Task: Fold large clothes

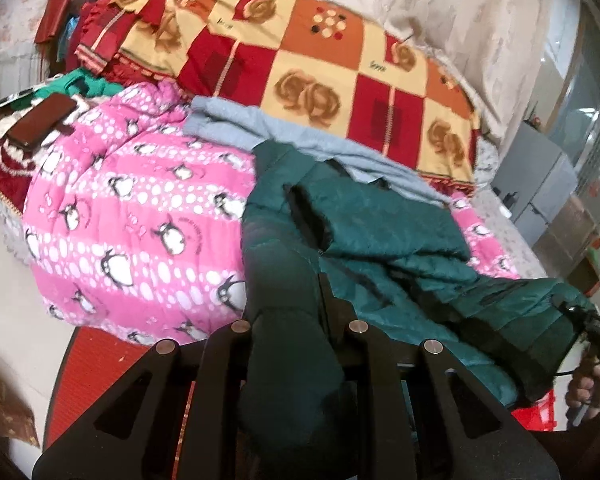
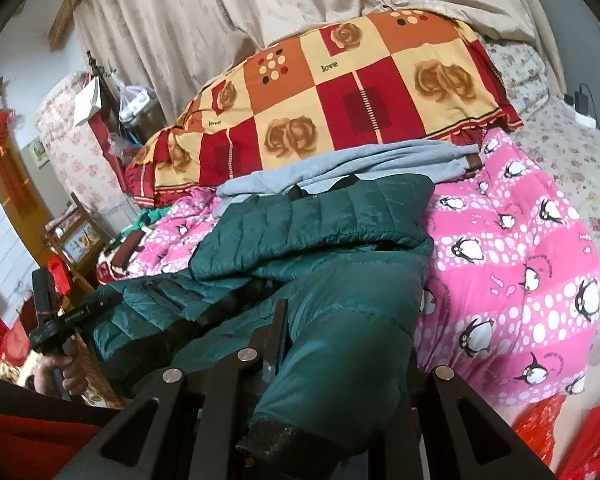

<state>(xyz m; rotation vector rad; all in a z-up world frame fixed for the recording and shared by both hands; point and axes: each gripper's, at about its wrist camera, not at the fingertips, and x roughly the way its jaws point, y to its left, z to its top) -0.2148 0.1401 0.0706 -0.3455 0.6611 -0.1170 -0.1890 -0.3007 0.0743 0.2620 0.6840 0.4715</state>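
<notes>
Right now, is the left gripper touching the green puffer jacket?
Touching. In the left wrist view the left gripper is shut on a sleeve of the green puffer jacket, whose fabric bulges between the fingers.

The green puffer jacket (image 1: 384,240) bunches over both hand-held grippers' fingertips, hiding where the pads meet — on the left hand-held gripper (image 1: 296,300) and the right hand-held gripper (image 2: 288,320) alike. The grey garment (image 2: 340,164) lies partly buried beneath it, its shape unreadable. The pink penguin quilt (image 2: 512,240) runs off the frame's edge — blurred in the left wrist view.
</notes>
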